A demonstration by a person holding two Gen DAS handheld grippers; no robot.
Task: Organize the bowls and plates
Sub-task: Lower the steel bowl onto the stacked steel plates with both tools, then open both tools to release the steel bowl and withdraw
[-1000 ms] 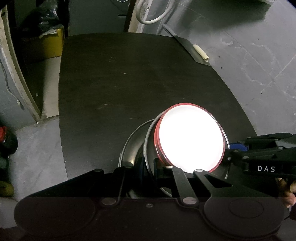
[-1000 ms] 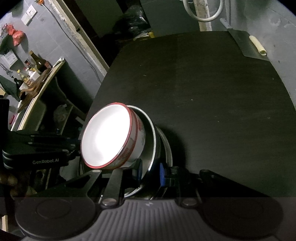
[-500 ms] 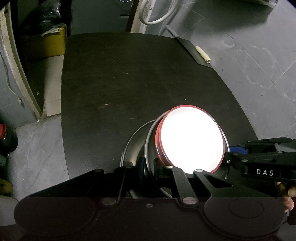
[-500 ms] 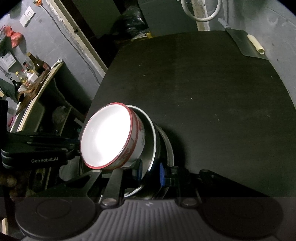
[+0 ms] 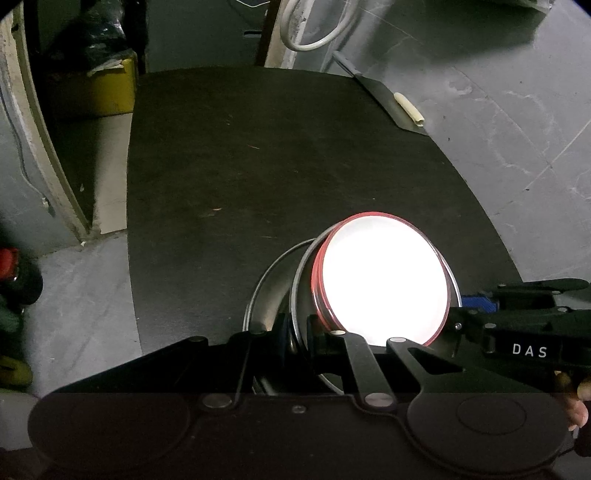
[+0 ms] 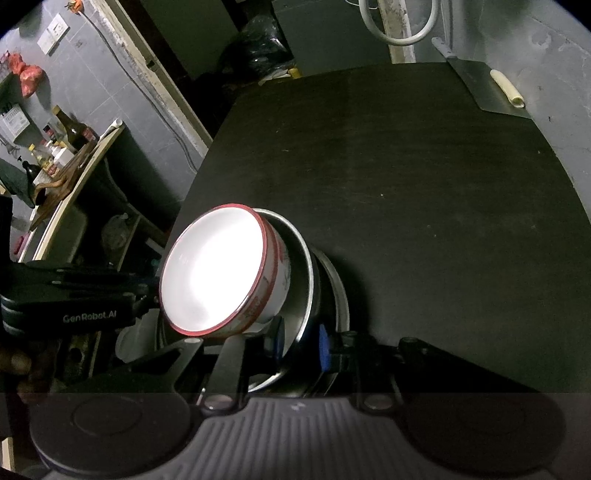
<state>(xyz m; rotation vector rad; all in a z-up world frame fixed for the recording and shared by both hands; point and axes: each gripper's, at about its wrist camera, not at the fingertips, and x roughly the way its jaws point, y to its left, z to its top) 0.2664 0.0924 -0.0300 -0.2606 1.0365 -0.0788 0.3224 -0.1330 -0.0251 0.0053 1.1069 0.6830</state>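
Observation:
A white bowl with a red rim (image 5: 384,280) (image 6: 214,280) sits nested in a steel bowl (image 5: 301,288) (image 6: 303,266). Under both lies a wider steel plate (image 5: 258,295) (image 6: 341,291), near the front edge of the dark table (image 5: 258,166). My left gripper (image 5: 298,332) is shut on the steel bowl's rim on its left side. My right gripper (image 6: 300,341) is shut on the same rim from the opposite side, a blue pad showing on one finger. Each gripper appears in the other's view, the right gripper (image 5: 476,301) and the left gripper (image 6: 147,291). The white bowl's inside is glare-white.
A cleaver with a pale handle (image 5: 388,107) (image 6: 491,88) lies at the table's far right corner. Beyond the far left corner stands a yellow bin (image 5: 110,88). A white hose loop (image 5: 314,29) hangs behind the table. A shelf with bottles (image 6: 70,133) stands to the left.

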